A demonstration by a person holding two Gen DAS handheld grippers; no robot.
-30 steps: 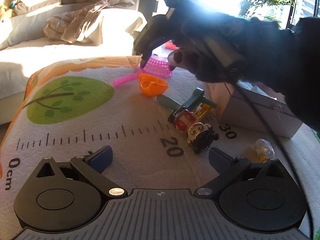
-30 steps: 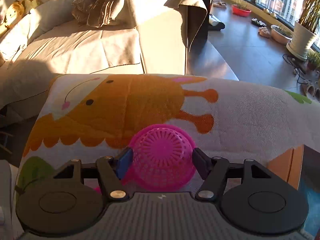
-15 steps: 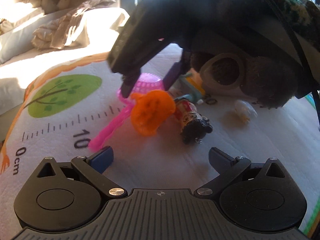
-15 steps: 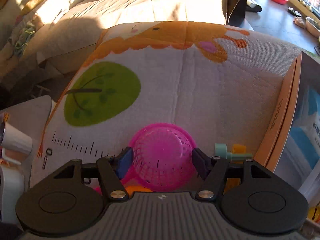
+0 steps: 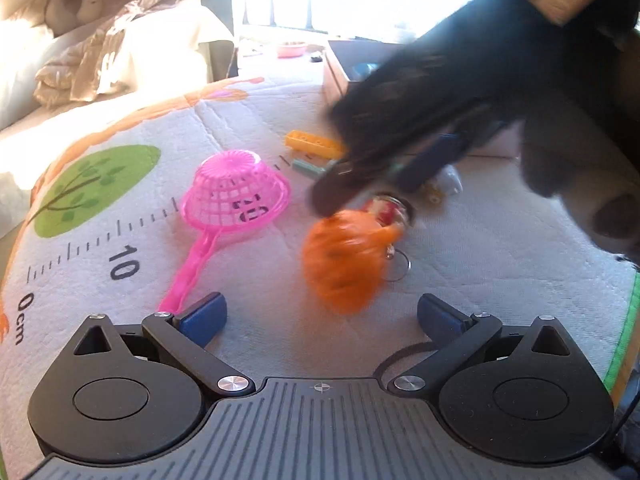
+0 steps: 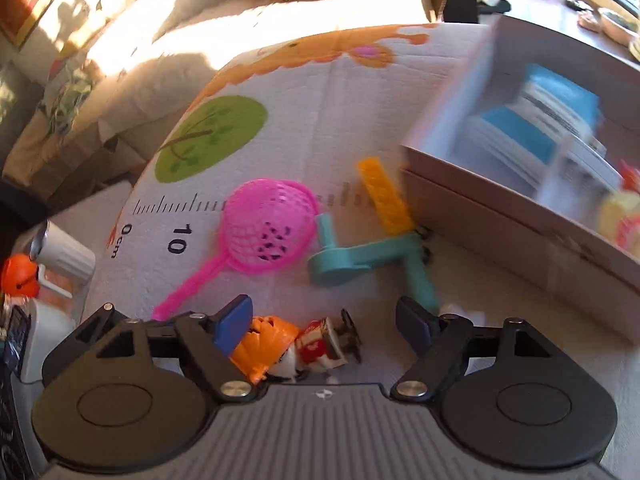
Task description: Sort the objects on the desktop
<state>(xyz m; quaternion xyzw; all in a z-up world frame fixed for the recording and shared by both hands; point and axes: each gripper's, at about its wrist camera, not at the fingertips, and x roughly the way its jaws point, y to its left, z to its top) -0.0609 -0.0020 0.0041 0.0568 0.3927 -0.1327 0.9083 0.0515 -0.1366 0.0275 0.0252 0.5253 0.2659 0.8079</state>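
1. The pink sieve [image 6: 268,228] lies upside down, dome up, on the printed mat [image 6: 320,92] that covers the desk, over the ruler marks near the "20". Nothing holds it. Its long axis runs along the handle, which points from the dome toward the near-left edge in both wrist views.

2. The sieve sits ahead and to the left of the right claw [image 6: 324,324], clear of both pads. The handle's tip ends just beside that claw's left finger without sitting between the jaws.

3. Between the right claw's jaws lie an orange cup [image 6: 264,340] and a small red-and-white figure [image 6: 320,344]. The left pad looks to overlap the cup, but I cannot tell whether it touches. The jaws are opening and grip nothing.

4. A teal toy piece [image 6: 368,256] and a yellow brick [image 6: 384,196] lie just beyond, close to the open cardboard box [image 6: 500,224] at the right.

5. The left claw [image 5: 320,316] stands wide and empty, tilted down at the mat. The sieve's handle tip lies just beside its left finger, and the orange cup [image 5: 340,264] lies between and ahead of its pads, blurred.

6. Judgement: for the sieve the left claw is at least as well placed as the right one, since the handle points at it. The right claw [image 5: 360,188], seen as a dark blurred shape reaching down from the upper right, hangs over the cup and figure and is better placed for those.
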